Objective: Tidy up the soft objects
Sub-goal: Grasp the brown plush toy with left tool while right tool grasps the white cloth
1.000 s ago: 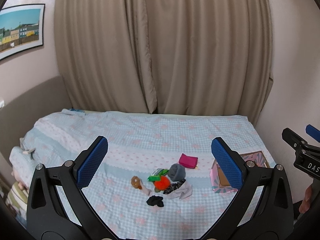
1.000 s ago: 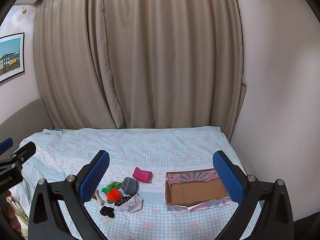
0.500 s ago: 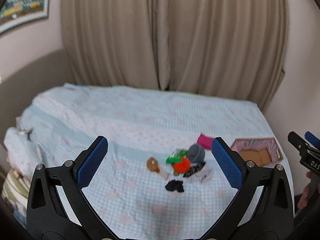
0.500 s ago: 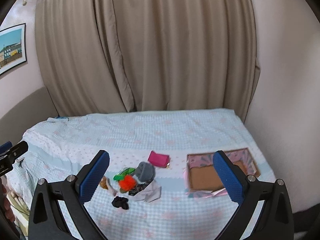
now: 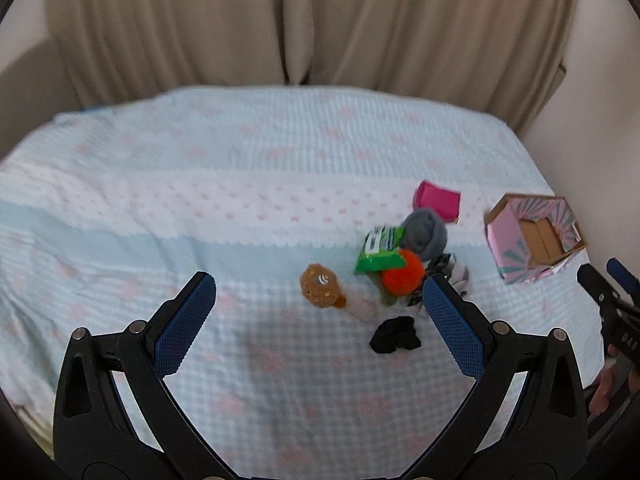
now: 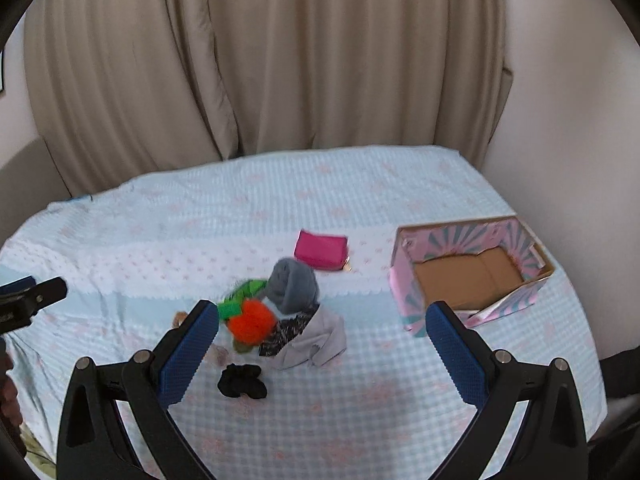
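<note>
Right wrist view: right gripper (image 6: 318, 344) wide, empty. Grey sock roll (image 6: 292, 286), 12 o'clock: light, compressible; grip across middle. Left gripper (image 5: 320, 318) wide.

The bed (image 6: 360, 184) carries a box (image 6: 528, 292), pouch (image 6: 320, 250), grey sock (image 6: 292, 286), pompom (image 6: 252, 320), black scrunchie (image 6: 242, 380) and cloth (image 6: 316, 340).

White letters "DAS" show on the black body of the right gripper (image 5: 624, 292) at the edge of the left wrist view, the rest cut off; the green packet (image 5: 378, 250) carries a white label with print too blurred to read.
</note>
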A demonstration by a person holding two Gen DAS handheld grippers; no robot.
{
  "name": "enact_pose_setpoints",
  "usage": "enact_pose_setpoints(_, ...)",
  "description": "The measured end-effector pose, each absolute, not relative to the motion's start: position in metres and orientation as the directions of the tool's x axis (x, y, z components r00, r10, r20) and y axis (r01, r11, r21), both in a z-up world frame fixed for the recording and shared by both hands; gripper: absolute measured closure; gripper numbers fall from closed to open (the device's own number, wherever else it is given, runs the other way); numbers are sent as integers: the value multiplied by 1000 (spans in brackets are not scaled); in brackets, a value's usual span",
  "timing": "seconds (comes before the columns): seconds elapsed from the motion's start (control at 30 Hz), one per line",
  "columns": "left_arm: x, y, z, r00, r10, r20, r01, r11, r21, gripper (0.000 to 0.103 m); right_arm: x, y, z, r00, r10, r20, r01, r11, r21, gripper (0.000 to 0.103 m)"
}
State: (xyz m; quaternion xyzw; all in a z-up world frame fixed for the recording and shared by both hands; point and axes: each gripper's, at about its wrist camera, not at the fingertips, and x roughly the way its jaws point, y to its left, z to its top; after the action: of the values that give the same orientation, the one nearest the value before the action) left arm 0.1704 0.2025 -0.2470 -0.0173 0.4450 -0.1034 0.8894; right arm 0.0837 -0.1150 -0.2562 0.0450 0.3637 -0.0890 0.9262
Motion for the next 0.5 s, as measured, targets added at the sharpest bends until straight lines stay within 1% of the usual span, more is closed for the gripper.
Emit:
enact_pose_setpoints(0.1,195,198,-290,535,-221,-815,177,973,-148,0,104,-111,-291,691,-129,-711,186,983,2,0)
enact_pose_setpoints(0.33,242,174,-389,462,-234,-856,185,969,-165,1,150,-115,-379,608,-121,-785,145,989,-41,0)
enact_pose_setpoints(0.5,256,159,-439,428,-230,-874,174,970,-169,2,173,-121,-431,558,-110,-823,123,991,-49,0)
